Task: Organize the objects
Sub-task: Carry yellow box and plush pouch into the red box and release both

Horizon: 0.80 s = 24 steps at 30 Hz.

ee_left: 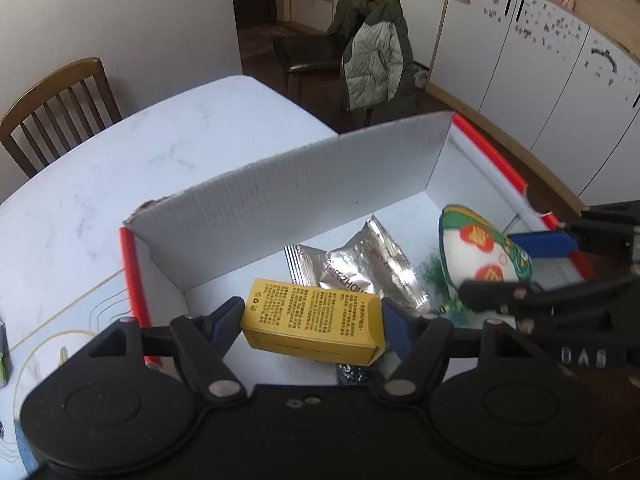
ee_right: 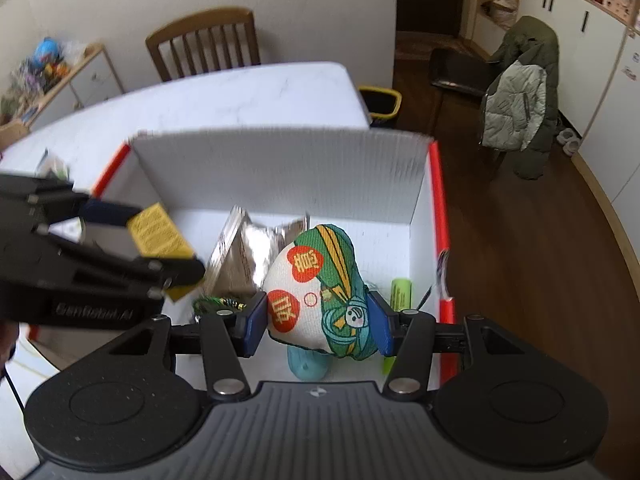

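Grippers, one in each hand, hang over an open white cardboard box [ee_left: 304, 184] with red edges, which sits on a pale marble-patterned table [ee_left: 120, 152]. In the left wrist view, the left gripper [ee_left: 313, 320] is clamped across the short ends of a small yellow carton [ee_left: 314, 322], low in the centre of the frame and above the box floor. The carton lies level between the blue pads, probably so it can be lowered flat.

In the right wrist view, the right gripper [ee_right: 318, 320] is squeezed on a round stuffed toy [ee_right: 320, 292], white with green cloth and red patches, at the lower centre of the frame. The soft body bulges between the pads. It too is held inside the box walls, which suggests both things are being packed into this one container.

On the box floor, centre of both views, lies a pair of crumpled silver foil packets [ee_right: 256, 256]. A lime-green tube [ee_right: 400, 292] lies at the right, beside the red wall. Something teal [ee_right: 308, 364] peeks out beneath the toy; I cannot tell what it is.

A wooden chair [ee_right: 204, 40] stands at the upper left, behind the table.
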{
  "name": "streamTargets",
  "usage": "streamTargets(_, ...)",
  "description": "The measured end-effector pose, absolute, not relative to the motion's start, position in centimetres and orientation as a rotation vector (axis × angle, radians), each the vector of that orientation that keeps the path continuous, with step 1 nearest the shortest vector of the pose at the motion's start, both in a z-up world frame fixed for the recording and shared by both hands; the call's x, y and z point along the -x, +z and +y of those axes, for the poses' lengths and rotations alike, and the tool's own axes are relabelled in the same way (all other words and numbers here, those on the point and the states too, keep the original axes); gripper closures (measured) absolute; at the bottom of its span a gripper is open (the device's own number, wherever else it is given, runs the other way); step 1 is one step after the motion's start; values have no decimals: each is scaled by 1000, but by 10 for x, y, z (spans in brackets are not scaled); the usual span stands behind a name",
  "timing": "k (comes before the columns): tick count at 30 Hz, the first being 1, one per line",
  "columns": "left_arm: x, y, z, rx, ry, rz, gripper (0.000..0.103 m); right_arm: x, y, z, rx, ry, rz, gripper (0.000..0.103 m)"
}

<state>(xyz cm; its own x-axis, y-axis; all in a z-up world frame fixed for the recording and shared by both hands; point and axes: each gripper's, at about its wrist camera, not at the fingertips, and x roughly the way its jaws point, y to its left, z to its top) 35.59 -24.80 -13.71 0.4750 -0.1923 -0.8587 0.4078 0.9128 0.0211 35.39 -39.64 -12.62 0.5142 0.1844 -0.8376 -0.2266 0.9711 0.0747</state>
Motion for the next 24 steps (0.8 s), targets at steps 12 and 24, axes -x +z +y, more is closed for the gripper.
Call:
streamTargets(12, -368, -159, -269, -296, -360, 1052, 31, -343, -151, -374, 198, 346, 1054, 51)
streamTargets(24, -377, -176, -265, -272, -346, 1152, 31, -349, -158, -386, 80, 328, 1110, 47)
